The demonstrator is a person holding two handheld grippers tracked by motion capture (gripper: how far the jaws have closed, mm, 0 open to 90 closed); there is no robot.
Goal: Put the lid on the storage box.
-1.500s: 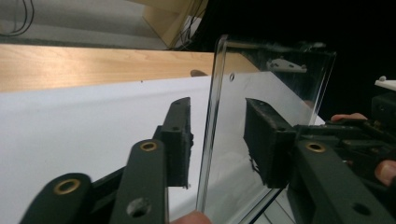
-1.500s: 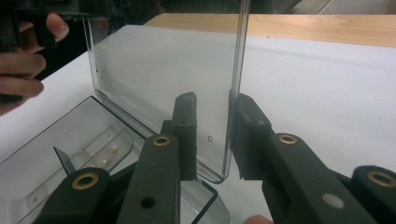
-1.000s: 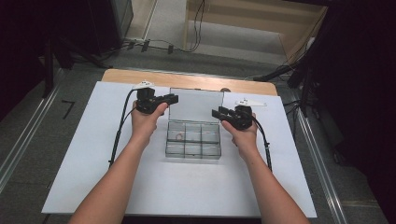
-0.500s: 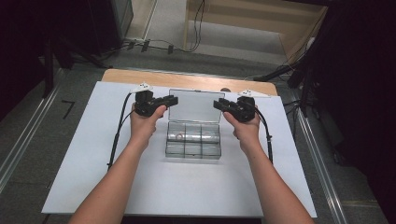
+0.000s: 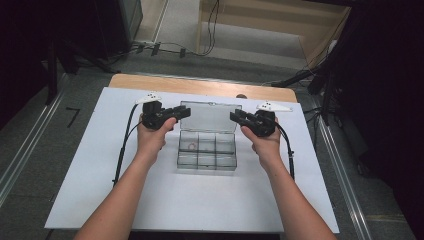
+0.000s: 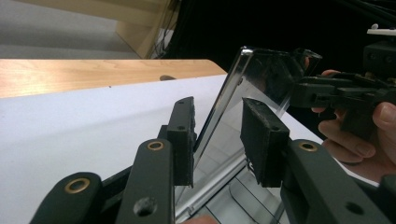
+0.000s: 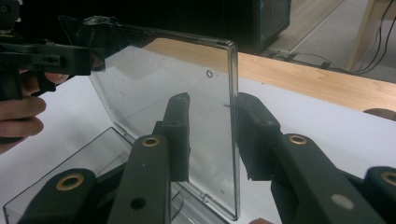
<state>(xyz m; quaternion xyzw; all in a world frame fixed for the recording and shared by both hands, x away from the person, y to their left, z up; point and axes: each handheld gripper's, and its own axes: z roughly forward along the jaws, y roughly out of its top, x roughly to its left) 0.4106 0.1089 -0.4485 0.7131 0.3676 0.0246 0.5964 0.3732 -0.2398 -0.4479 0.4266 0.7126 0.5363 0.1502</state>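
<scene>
The clear plastic compartment box (image 5: pixel 206 150) sits in the middle of the white counter (image 5: pixel 90 165), with wide bare surface on its left, right and near sides; beyond it, the white sheet ends at a strip of light wooden board (image 5: pixel 200 86). Its transparent hinged lid (image 5: pixel 210 114) stands raised at the far edge of the box, tilted back, and its two side edges are the parts that the tools work on. The left gripper (image 5: pixel 181 113) comes from the left side and the right gripper (image 5: pixel 237 118) from the right, both nearly level above the counter and pointed inward toward each other, each carried in a hand with the forearm stretched forward from the near edge. In the left gripper view the lid's edge (image 6: pixel 223 100) passes between the two black fingers (image 6: pixel 183 135); it lies close by the left one, while a clear gap remains to the other, so the fingers are apart and do not press it — they have just been opening a little. In the right gripper view the lid's clear edge (image 7: pixel 231 116) also stands between the black fingers (image 7: pixel 177 135) with space at both sides; these have been closing, but they do not clamp it. A small ring-like mark (image 5: pixel 190 146) shows in one far compartment of the box.
</scene>
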